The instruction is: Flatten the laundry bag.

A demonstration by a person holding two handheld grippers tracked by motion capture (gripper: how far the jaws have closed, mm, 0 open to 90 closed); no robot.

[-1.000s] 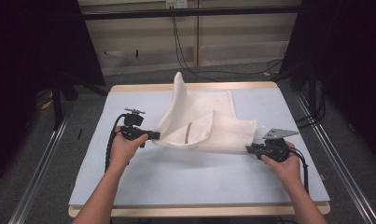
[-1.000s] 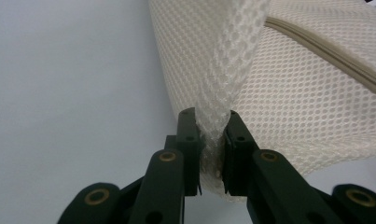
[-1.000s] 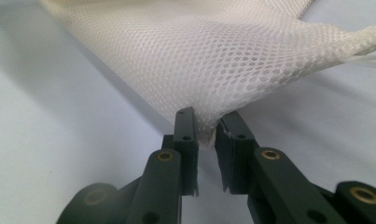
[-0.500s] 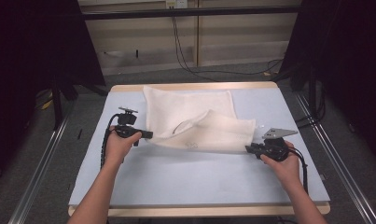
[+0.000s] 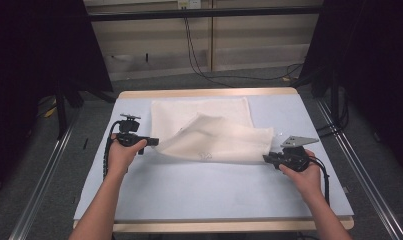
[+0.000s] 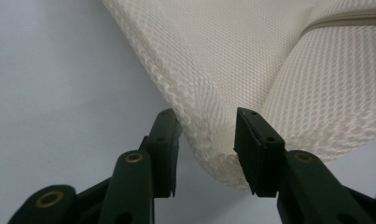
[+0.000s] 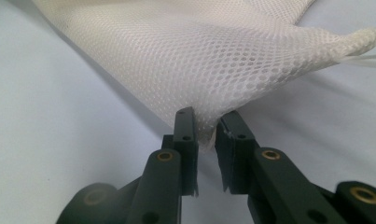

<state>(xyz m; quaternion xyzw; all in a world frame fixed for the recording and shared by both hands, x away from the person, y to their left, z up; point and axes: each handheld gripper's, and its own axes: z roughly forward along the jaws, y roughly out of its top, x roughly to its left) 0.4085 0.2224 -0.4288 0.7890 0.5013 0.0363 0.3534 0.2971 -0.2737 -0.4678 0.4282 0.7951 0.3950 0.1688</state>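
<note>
White mesh bag lies on the light blue table, on the far half near the middle, between the 2 hands. Fabric is cream-white netting with a fine honeycomb weave, soft and thick at the hems, see-through where a single layer lifts. It is folded over itself: a flat rectangular layer at the back, and a top layer pulled diagonally across it toward the right, ending in a pointed corner. A stitched seam band runs along the upper right in the left gripper view. A small dark mark sits near the front edge in the high view, too small to read. Left tongs sit at the bag's left front edge; in the left gripper view the rounded folded hem lies between the 2 black jaws, which have just been opening, with gaps showing beside the cloth, so released, not pinching. Right tongs are at the bag's right corner; in the right gripper view the jaws are clenched on the mesh tip, and the netting fans up and away from them, lifted slightly off the table. Both hands rest low at the table surface, well apart.
</note>
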